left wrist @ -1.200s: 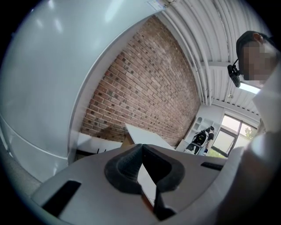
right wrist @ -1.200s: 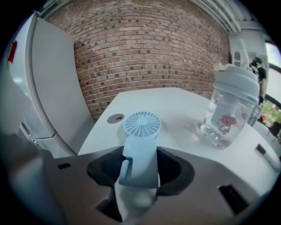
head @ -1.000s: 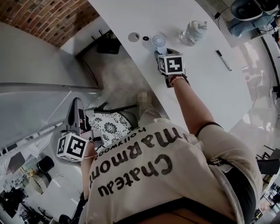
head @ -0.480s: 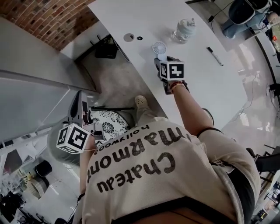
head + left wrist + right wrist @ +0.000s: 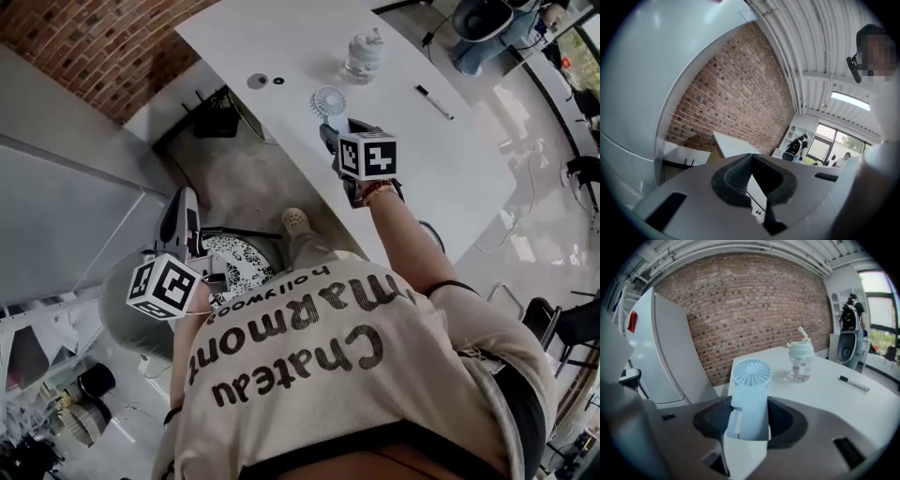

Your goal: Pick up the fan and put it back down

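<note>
The fan (image 5: 328, 100) is a small pale-blue hand fan with a round grille head and a straight handle. My right gripper (image 5: 336, 129) is shut on its handle and holds it upright above the near edge of the white table (image 5: 450, 169). In the right gripper view the fan (image 5: 751, 399) stands between the jaws, with its grille above them. My left gripper (image 5: 185, 199) hangs off to the left, away from the table, over the floor. In the left gripper view the left gripper (image 5: 751, 161) has its pads meeting at the tips with nothing between them.
On the table behind the fan stand a clear bottle with a pale-blue lid (image 5: 363, 54) and a marker pen (image 5: 434, 101). A round cable hole (image 5: 256, 82) lies near the table's far-left edge. A patterned stool (image 5: 244, 264) is below my left gripper. A white cabinet (image 5: 661, 348) stands beside the brick wall.
The right gripper has come up and toward me with the fan in it, away from the bottle. The left gripper has moved up a little in the head view.
</note>
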A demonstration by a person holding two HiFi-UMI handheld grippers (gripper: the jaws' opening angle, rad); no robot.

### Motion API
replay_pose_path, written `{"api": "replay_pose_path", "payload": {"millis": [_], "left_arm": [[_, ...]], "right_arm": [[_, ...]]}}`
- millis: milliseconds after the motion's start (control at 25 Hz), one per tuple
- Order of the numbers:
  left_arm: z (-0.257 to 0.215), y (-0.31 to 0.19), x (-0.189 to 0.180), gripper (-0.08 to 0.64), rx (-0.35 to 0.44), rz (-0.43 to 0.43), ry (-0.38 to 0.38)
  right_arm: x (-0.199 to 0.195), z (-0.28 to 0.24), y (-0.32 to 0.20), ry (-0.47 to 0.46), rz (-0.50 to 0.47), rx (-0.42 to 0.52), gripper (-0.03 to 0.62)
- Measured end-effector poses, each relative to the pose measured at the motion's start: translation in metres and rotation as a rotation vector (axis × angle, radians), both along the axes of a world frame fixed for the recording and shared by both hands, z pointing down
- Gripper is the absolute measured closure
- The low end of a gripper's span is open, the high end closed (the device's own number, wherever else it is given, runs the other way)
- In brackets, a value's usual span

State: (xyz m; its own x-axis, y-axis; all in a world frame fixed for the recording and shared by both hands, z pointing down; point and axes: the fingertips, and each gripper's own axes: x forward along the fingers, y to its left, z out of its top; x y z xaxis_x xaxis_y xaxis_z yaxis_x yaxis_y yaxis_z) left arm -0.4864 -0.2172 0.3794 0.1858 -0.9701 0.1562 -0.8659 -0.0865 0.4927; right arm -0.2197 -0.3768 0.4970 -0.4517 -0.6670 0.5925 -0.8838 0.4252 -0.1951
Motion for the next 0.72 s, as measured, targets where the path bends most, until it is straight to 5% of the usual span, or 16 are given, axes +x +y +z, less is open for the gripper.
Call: {"api": "replay_pose_path", "payload": {"millis": [400, 720], "left_arm": [[-0.017, 0.016, 0.03, 0.56, 0.062, 0.058, 0.033], [-0.012, 0.001, 0.061, 0.56, 0.031, 0.132, -0.012]], "right_arm": [[0.02, -0.056, 0.045, -0.066, 0.007, 0.08, 0.371], [0.034, -0.095, 0.049, -0.117, -0.001, 0.146, 0.371]]}}
